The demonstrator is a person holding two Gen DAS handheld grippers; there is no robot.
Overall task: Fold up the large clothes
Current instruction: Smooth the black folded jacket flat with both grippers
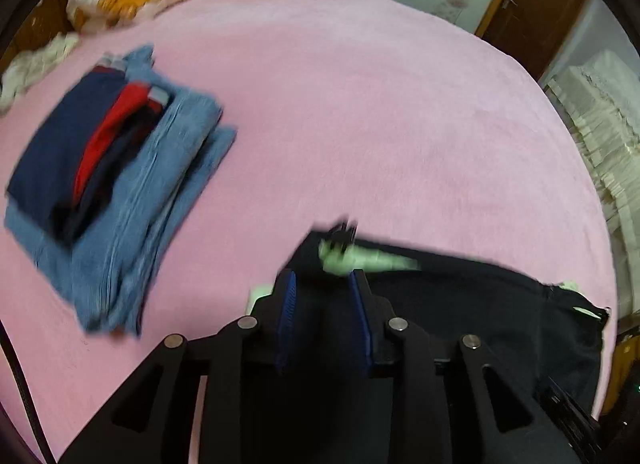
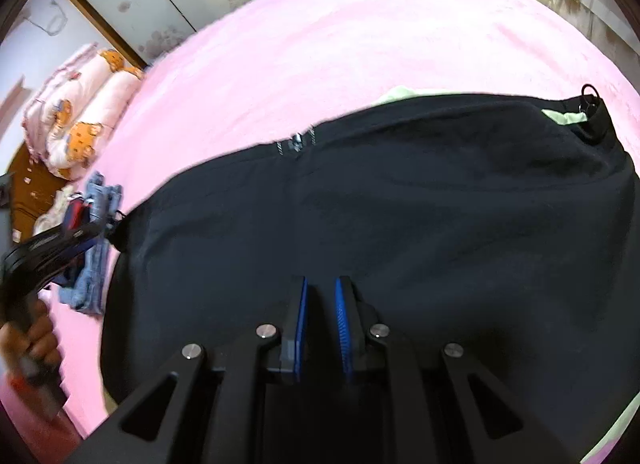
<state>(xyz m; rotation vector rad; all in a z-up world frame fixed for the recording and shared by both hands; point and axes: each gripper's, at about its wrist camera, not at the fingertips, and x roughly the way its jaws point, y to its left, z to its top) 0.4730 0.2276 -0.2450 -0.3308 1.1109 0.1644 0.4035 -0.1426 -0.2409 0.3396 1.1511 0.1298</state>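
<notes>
With the black garment (image 2: 400, 200) spread on the pink bed (image 1: 360, 104), both the left gripper (image 1: 323, 284) and right gripper (image 2: 320, 288), jaws nearly closed on its dark fabric, should travel level together so the fold lands square

Soft, even indoor light — motion blur throughout, heavy fisheye bending, dark vignetted corners.

Both wrist cameras look steeply down, close above the black garment (image 1: 460, 304) on a pink bed (image 1: 360, 104). Left view faces its corner; right view (image 2: 400, 204) its middle. Both show the folded stack (image 1: 108, 184).
</notes>
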